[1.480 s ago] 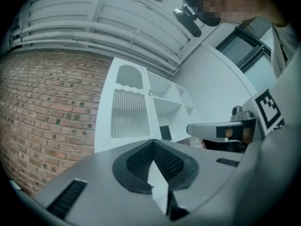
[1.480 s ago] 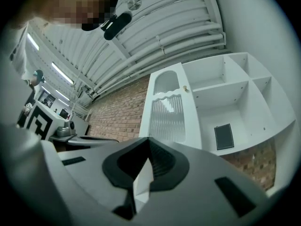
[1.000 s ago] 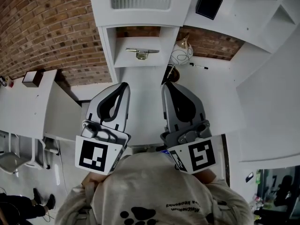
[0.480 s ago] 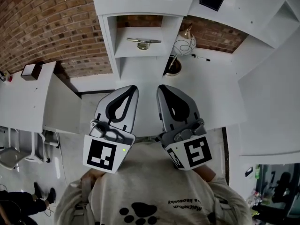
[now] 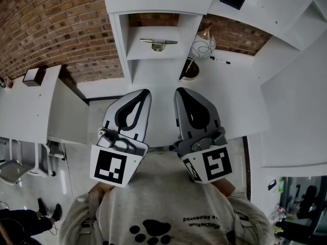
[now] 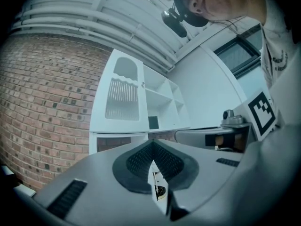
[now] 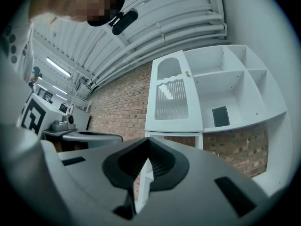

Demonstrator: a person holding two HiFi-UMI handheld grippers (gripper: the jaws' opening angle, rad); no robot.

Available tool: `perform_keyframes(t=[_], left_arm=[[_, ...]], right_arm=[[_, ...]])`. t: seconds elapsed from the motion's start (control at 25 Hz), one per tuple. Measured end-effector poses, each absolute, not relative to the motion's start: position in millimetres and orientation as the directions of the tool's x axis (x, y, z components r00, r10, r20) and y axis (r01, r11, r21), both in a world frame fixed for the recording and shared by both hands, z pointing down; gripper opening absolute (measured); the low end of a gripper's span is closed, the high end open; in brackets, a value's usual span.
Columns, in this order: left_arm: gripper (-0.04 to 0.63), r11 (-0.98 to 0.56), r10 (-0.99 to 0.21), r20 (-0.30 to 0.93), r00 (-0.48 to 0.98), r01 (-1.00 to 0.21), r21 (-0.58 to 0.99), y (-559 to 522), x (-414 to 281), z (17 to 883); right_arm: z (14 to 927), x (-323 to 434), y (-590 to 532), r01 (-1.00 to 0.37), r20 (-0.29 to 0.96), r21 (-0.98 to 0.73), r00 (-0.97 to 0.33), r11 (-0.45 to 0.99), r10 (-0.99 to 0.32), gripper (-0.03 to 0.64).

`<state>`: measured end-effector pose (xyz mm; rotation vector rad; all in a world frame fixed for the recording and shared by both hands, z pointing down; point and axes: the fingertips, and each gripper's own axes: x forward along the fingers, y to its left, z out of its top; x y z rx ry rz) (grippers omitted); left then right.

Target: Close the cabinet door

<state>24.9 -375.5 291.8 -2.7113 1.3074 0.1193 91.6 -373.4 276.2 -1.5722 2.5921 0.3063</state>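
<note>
Both tongs clenched on nothing: your left gripper (image 5: 144,93) and right gripper (image 5: 180,91) have their jaws pressed tip to tip, dark pads meeting, with only a thin slit behind the tips. You hold them side by side close to your chest, near each other but apart, pointing toward the cabinet and touching nothing. Under and ahead of the tips runs the white counter (image 5: 230,101), which lies between you and the cabinet. Straight ahead is a shelf niche (image 5: 156,57) with a brass-coloured metal fitting (image 5: 158,44) lying in it. Just right of the niche, on the counter, are a dark round dish (image 5: 190,71), a pale globe (image 5: 204,46) marked with dark lines behind it, and a pen (image 5: 220,60) lying flat further right. Above the niche is the cabinet door (image 7: 171,98), white, with an arched top panel, a ribbed pane and a small knob (image 7: 187,73) at its right edge. It looks flat against the cabinet front; whether it is fully home you cannot tell from these angles. Right of the door are open shelves (image 7: 230,79), with a black box (image 7: 220,116) in the lower compartment just beside it. The brick wall (image 5: 51,29) runs left and behind. On the side table (image 5: 25,111) far left sits a small brown box (image 5: 34,77).
</note>
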Motion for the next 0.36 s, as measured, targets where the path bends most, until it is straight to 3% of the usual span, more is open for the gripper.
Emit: perform_keyframes(t=[0.36], left_arm=[[0.007,-0.614,-0.773,-0.131,0.621,-0.784,-0.093,-375.6,21.4,286.7]], right_arm=[[267.3,87.7,-373.2,-0.884,-0.203,0.130,-0.467,0.449,-0.860,0.018]])
